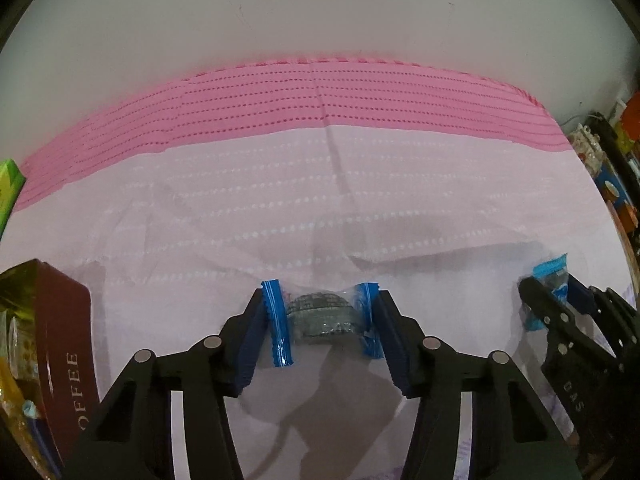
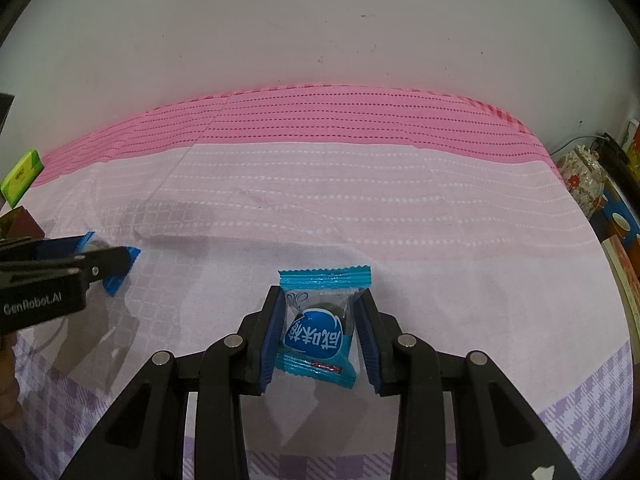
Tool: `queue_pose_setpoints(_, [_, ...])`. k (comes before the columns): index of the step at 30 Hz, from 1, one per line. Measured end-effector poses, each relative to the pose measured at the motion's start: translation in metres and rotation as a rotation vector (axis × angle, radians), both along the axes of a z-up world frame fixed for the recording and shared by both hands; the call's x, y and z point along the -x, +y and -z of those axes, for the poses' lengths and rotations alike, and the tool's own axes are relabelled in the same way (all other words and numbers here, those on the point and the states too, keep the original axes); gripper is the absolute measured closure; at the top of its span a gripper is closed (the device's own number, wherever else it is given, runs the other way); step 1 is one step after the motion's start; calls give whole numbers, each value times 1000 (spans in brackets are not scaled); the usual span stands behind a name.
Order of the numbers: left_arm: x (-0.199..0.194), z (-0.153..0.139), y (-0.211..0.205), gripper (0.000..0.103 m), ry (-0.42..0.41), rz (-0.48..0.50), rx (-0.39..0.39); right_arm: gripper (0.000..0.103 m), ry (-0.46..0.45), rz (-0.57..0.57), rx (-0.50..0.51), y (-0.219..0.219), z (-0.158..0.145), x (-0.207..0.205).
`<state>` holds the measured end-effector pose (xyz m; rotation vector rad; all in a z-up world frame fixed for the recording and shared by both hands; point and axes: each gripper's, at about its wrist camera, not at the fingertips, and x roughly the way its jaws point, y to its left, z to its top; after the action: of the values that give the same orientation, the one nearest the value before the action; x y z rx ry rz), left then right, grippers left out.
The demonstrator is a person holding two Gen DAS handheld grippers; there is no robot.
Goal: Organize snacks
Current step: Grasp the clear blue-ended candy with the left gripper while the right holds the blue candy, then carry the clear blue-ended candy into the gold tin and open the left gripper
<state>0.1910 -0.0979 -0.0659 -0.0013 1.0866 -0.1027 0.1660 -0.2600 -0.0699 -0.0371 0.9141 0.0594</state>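
The left gripper [image 1: 322, 320] is closing its jaws on a clear snack packet with blue crimped ends [image 1: 322, 318], a dark round biscuit showing inside, the packet pinched end to end between the blue pads just above the cloth. The right gripper [image 2: 320, 320] is holding a blue-and-white wrapped candy [image 2: 320, 330] printed with Chinese characters, its jaws pressing the wrapper's two sides. Both are hovering near each other over a pink-and-white tablecloth [image 2: 360, 200] covering the worktop, with lilac checks along its near edge. Beside the left gripper, at its left, a maroon tin [image 1: 72, 340] lettered "OFFEE" is standing with packets inside, hemming that flank; a green box [image 2: 22, 176] is lying farther back at the left edge. At the right edge a floral pot [image 2: 582, 182] and colourful boxes [image 1: 616, 200] are crowding the border. Ahead, the cloth is running flat to a pale wall [image 2: 320, 20].
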Motion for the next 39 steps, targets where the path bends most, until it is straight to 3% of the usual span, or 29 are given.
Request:
queue_pose_setpoints(3, [8,0,5,66,3,-1,2,69,0,0,0,0,0,0])
queue_pose_setpoints(9, [31,-5,21,69,4,4,-5,69,0,0,0,0,0,0])
queue_pose_setpoints(24, [83,-29,40,70,-13,1,5,69,0,0,4,0,0,0])
queue_pose_setpoints(39, [105,-60,57,70,-57,-31,22,69,0,-2,8,2,-1,-1])
